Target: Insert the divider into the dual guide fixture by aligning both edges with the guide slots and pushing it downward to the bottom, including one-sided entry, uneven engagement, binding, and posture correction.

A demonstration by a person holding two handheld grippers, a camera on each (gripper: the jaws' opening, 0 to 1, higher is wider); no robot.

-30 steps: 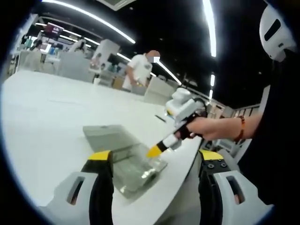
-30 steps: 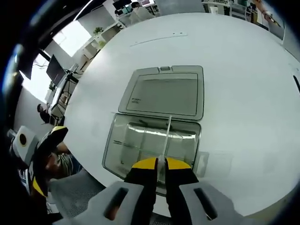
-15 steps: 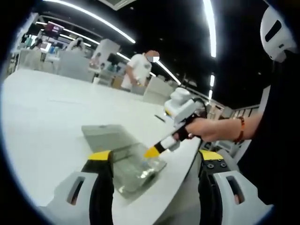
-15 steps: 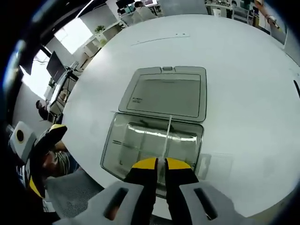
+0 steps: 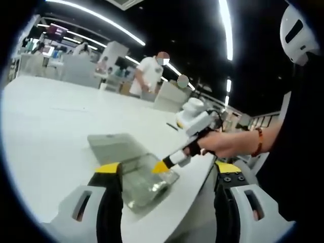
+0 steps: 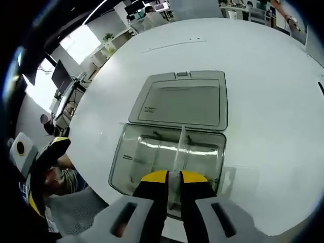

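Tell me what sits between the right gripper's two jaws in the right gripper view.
The thin clear divider stands edge-on between the right gripper jaws, reaching across the clear box, seen in the right gripper view.

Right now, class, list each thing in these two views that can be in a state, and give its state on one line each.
box: open, clear, on the white table.
lid: folded back flat behind the box.
divider: upright over the box, crossing its middle.
right gripper: shut on the divider's near edge.
left gripper: open, held apart from the box.
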